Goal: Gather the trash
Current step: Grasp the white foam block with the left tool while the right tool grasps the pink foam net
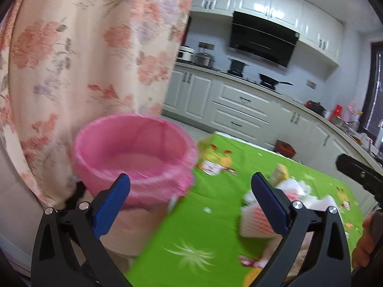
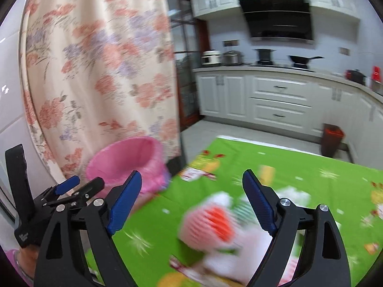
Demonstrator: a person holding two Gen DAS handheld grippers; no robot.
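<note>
A bin lined with a pink bag (image 1: 134,157) stands off the left edge of the table, in front of a floral curtain; it also shows in the right wrist view (image 2: 126,162). A blurred pile of white, pink and red wrappers (image 2: 215,224) lies on the green tablecloth (image 2: 299,172). My right gripper (image 2: 192,174) is open just above that pile, and nothing is pinched. My left gripper (image 1: 190,176) is open and empty, its left finger in front of the bin and its right finger over the wrappers (image 1: 258,215). A yellow scrap (image 1: 278,172) lies behind them.
A floral curtain (image 1: 83,59) hangs at the left behind the bin. White kitchen cabinets (image 2: 277,102) and a counter with pots run along the back. A small dark bin (image 2: 331,141) stands on the floor past the table's far edge. A hand (image 1: 366,239) shows at the right.
</note>
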